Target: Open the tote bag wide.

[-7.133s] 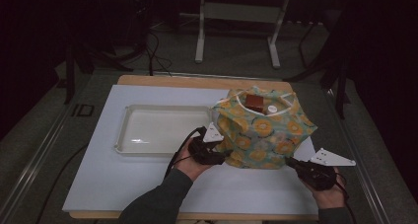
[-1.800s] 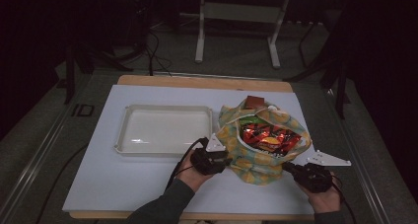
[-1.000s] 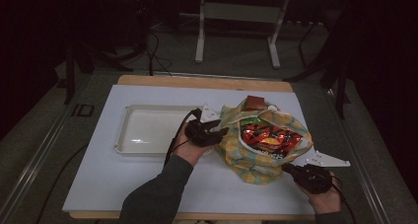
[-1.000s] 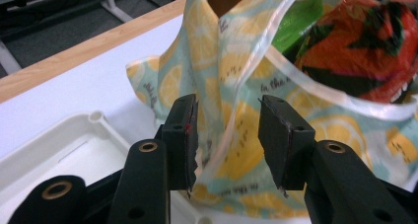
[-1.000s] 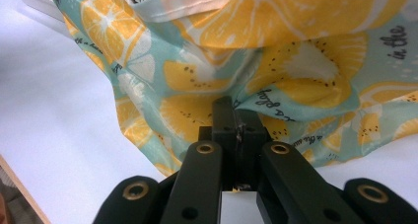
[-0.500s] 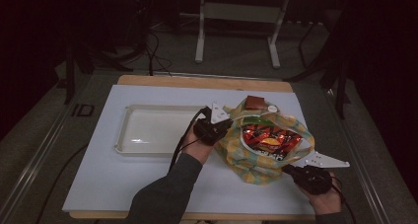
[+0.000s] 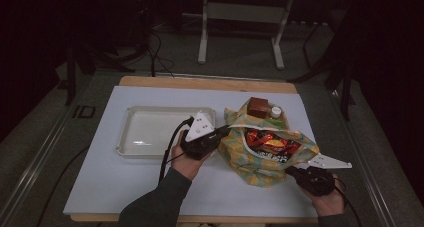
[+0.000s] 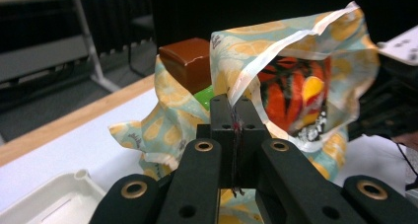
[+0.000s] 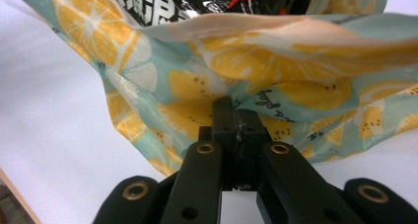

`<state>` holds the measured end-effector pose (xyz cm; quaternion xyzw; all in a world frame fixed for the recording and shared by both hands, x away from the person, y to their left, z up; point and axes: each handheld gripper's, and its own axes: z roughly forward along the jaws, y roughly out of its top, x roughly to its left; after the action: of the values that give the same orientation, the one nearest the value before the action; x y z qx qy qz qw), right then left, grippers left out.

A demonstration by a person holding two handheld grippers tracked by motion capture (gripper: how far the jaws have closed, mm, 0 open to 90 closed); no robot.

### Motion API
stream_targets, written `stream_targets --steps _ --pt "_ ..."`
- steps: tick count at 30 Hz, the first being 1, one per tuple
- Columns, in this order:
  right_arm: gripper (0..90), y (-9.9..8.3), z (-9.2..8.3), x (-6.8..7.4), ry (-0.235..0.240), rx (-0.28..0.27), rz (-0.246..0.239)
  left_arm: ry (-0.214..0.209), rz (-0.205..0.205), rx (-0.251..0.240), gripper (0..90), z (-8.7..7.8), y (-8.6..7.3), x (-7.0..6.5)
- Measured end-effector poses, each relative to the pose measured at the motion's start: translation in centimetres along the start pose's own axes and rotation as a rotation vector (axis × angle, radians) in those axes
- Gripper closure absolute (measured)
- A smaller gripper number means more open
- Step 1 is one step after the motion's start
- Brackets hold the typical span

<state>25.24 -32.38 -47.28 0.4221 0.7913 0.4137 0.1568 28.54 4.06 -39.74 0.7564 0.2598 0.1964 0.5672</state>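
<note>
1. Now the bag [image 7: 267, 147], lemon print, sits open on the right half of the table [image 7: 125, 192], nearer the front edge than the back.
2. Inside: a red snack pack [image 7: 270, 143]; a brown box [image 7: 258, 107] at the bag's back rim.
3. Left gripper [image 7: 227, 130]: jaws clenched on the bag's left rim, just closed on that fabric.
4. Right gripper [image 7: 289, 170]: jaws clenched on the bag's front right fabric.
5. A white tray [image 7: 131, 137] lies just left of the bag, toward the left edge.
</note>
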Motion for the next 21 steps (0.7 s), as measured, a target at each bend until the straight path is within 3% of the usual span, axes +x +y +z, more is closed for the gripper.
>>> stream_targets --steps 4,6,13,17,21 --pt "89.9 0.0 0.1 -0.1 -0.008 0.004 0.012 -0.034 0.027 -0.016 89.0 -0.5 -1.0 -0.5" --pt "89.9 0.0 0.2 -0.2 -0.012 0.005 0.018 -0.057 0.056 0.017 88.9 -0.3 -1.7 -0.8" --pt "89.8 -0.2 0.8 -0.4 -0.031 0.029 0.019 -0.103 0.092 0.116 88.9 1.4 -4.0 -1.8" --pt "89.9 -0.3 1.1 -0.8 -0.042 0.040 0.028 -0.114 0.148 0.194 88.9 2.7 -5.2 -2.6" --pt "89.6 -0.6 1.4 -1.1 -0.053 0.056 0.036 -0.101 0.176 0.283 88.8 4.0 -6.3 -2.7"
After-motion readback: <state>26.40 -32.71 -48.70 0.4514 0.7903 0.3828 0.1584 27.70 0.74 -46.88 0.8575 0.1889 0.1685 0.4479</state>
